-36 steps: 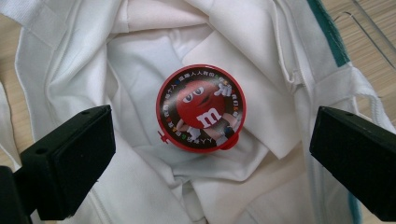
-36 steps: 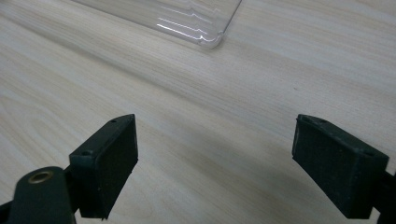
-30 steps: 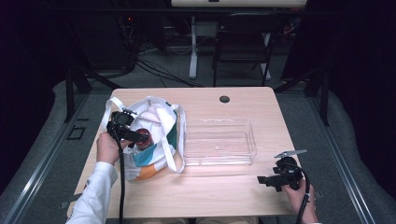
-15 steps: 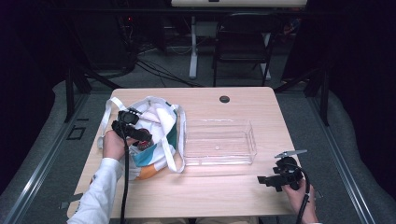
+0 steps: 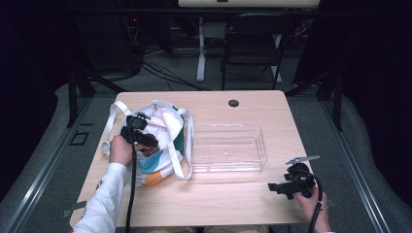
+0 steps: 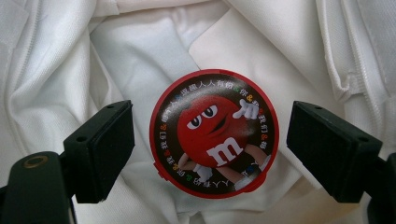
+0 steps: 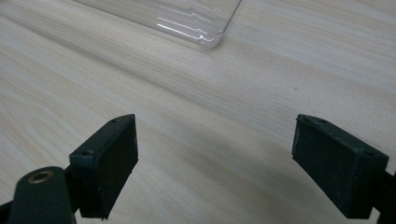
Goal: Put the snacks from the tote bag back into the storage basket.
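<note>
High view: my left tongs [image 5: 145,144] sit over the white tote bag [image 5: 165,141], L side of the bench [image 5: 228,204]. Red round thing right at the tips, too small to read from here. Right tongs [image 5: 279,187] rest near the bench's front R corner, well apart from the bag. Clear plastic tray [image 5: 228,148] lies between the two tongs, just beside the bag, a bit beyond the R tongs.

Left gripper view: red round M&M's tin [image 6: 214,133] lies lid-up on the bag fabric [image 6: 60,56], centred between the pads [image 6: 109,149]. Jaws have just been closing in, tin is between them, but there's a visible gap each side, pads not touching it yet. So L tongs = apart, no grip.

Right gripper view: R tongs [image 7: 215,161] wide apart, nothing between the pads [image 7: 114,161], just bare wood bench [image 7: 210,116] under them. Corner of the clear tray [image 7: 205,32] ahead of the tips, clear of both jaws.
</note>
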`<control>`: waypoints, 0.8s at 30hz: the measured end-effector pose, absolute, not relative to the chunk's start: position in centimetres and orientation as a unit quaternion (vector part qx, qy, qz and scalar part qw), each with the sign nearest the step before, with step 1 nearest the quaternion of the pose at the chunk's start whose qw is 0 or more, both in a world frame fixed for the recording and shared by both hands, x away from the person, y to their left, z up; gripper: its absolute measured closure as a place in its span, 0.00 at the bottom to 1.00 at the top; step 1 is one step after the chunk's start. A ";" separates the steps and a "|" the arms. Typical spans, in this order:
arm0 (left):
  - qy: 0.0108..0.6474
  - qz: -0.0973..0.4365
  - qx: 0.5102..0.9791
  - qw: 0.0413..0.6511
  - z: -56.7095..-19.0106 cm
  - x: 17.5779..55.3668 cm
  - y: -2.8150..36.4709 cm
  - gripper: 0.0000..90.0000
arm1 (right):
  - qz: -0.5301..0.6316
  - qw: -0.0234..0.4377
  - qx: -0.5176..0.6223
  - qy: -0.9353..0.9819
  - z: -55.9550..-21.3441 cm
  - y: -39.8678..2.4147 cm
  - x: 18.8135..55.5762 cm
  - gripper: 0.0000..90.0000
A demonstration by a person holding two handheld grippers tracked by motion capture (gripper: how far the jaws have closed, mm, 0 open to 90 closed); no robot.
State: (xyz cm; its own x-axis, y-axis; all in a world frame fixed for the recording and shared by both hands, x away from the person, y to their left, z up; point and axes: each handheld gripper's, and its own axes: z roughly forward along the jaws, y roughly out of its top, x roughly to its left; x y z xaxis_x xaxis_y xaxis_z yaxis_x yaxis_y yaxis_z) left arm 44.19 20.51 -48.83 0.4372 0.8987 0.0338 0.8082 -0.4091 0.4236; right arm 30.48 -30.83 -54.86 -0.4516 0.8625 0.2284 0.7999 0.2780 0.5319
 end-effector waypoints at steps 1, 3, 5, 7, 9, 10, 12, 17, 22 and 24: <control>0.514 0.128 0.830 0.176 -48.9 44.2 20.5 0.18 | 0.299 0.052 0.521 0.798 -54.9 -30.8 30.5 0.16; 0.515 0.128 0.830 0.172 -49.0 44.2 20.5 0.18 | 0.299 0.052 0.521 0.798 -54.9 -30.8 30.5 0.16; 0.513 0.126 0.832 0.171 -49.1 44.3 20.6 0.18 | 0.299 0.052 0.521 0.798 -54.9 -30.8 30.5 0.16; 0.515 0.125 0.831 0.169 -49.2 44.3 20.5 0.18 | 0.299 0.052 0.521 0.798 -54.9 -30.8 30.5 0.16; 0.512 0.123 0.834 0.165 -49.3 44.3 20.4 0.19 | 0.299 0.052 0.521 0.798 -54.8 -30.8 30.5 0.16; 0.512 0.123 0.834 0.165 -49.3 44.3 20.4 0.19 | 0.299 0.052 0.521 0.798 -54.8 -30.8 30.5 0.16; 0.511 0.125 0.835 0.164 -49.4 44.3 20.3 0.20 | 0.299 0.053 0.521 0.798 -54.8 -30.9 30.5 0.16; 0.509 0.122 0.838 0.155 -49.6 44.4 20.3 0.24 | 0.299 0.054 0.520 0.798 -54.8 -30.9 30.5 0.16; 0.508 0.126 0.838 0.151 -49.9 44.4 20.2 0.28 | 0.299 0.053 0.520 0.798 -54.8 -30.9 30.5 0.16; 0.508 0.125 0.839 0.150 -49.9 44.4 20.2 0.28 | 0.299 0.053 0.520 0.798 -54.8 -30.9 30.5 0.16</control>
State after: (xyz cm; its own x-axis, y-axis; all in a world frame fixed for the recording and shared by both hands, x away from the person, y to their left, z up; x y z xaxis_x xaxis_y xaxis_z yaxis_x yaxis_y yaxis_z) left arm 44.37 20.16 -49.95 0.4525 0.8899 0.0576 0.8145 -0.4387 0.3796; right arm 30.46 -30.89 -54.79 -0.4528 0.8623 0.2265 0.7986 0.2793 0.5331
